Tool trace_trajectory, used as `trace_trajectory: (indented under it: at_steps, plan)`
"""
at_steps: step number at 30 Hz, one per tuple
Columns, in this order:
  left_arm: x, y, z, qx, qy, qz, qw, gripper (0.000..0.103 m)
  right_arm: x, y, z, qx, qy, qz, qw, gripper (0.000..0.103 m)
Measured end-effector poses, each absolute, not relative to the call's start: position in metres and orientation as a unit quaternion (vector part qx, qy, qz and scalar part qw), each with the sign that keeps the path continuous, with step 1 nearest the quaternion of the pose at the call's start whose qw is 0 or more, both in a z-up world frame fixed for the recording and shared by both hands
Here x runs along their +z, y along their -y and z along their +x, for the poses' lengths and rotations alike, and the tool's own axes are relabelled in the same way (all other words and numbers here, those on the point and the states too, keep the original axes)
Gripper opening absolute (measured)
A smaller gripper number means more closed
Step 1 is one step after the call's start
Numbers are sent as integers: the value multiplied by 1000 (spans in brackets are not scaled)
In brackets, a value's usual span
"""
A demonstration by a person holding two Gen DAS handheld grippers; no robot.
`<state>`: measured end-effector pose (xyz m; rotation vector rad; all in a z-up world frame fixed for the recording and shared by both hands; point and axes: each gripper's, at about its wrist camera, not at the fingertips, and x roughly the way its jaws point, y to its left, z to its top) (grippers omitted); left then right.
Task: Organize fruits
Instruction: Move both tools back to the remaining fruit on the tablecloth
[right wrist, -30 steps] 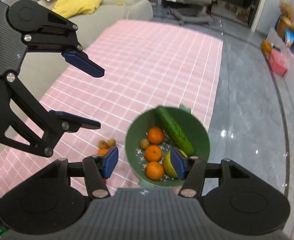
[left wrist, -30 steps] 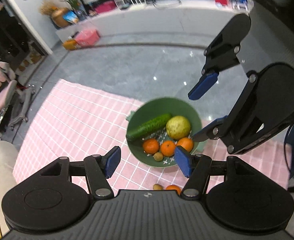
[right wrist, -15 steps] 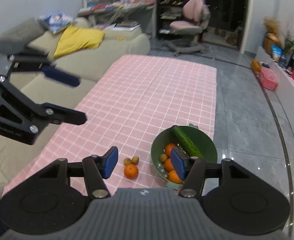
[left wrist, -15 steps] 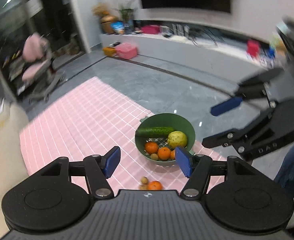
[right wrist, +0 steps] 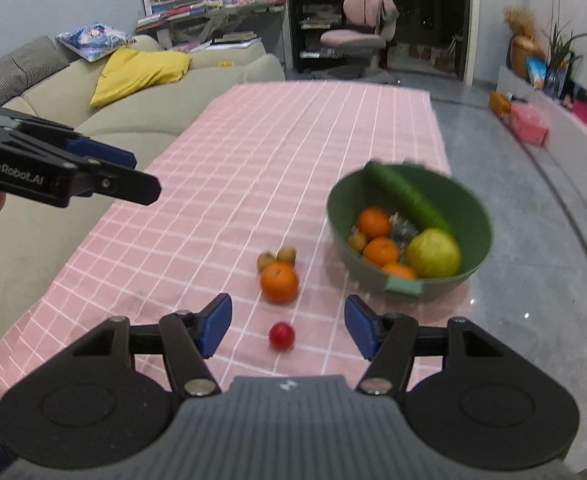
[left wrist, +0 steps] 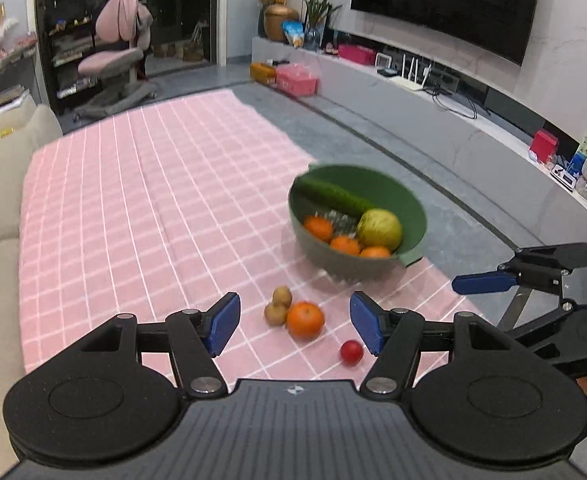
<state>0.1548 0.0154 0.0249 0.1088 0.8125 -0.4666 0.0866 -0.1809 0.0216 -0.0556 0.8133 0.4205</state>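
Observation:
A green bowl [left wrist: 411,216] [right wrist: 469,208] holds a cucumber [left wrist: 335,196], a yellow-green pear [left wrist: 379,229] and several oranges. On the pink checked cloth [left wrist: 153,208] in front of it lie a loose orange [left wrist: 305,320] [right wrist: 279,282], two small brown fruits [left wrist: 279,304] [right wrist: 277,258] and a small red fruit [left wrist: 351,352] [right wrist: 281,336]. My left gripper [left wrist: 295,322] is open and empty, just short of the loose orange. My right gripper [right wrist: 287,322] is open and empty, just short of the red fruit; it also shows at the right of the left wrist view [left wrist: 481,282].
A beige sofa [right wrist: 141,108] with a yellow cushion runs along the table's left side. The bowl stands near the cloth's right edge, with grey floor [left wrist: 433,152] beyond. A pink chair [left wrist: 113,60] and a TV bench [left wrist: 433,92] stand farther off.
Both grippers have pulled back and levelled out from above the bowl. The loose fruits and the red fruit now lie between and ahead of the fingers. Both stay open.

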Motion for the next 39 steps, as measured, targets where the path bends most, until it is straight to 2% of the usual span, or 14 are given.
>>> trace_trajectory:
  at_steps: [4, 7, 11, 16, 23, 30, 39]
  plan:
    - [-3, -17, 172, -225, -411, 62, 881, 74, -3, 171, 98, 206, -400, -26, 893, 59]
    - [-23, -14, 180, -233, -417, 106, 872, 74, -16, 165, 111, 212, -405, -27, 889, 59]
    - [-47, -3, 186, -287, -407, 216, 840, 74, -35, 151, 129, 225, -404, -50, 885, 59]
    - [-69, 8, 202, -340, -403, 307, 792, 66, -48, 136, 146, 249, -394, -89, 880, 59]
    - [-75, 10, 226, -397, -386, 311, 772, 66, -62, 129, 168, 260, -398, -97, 874, 59]
    - [-96, 21, 238, -433, -393, 362, 726, 55, -72, 129, 176, 271, -410, -99, 866, 59]
    - [-119, 33, 247, -450, -398, 389, 699, 48, -79, 127, 183, 279, -413, -106, 860, 59]
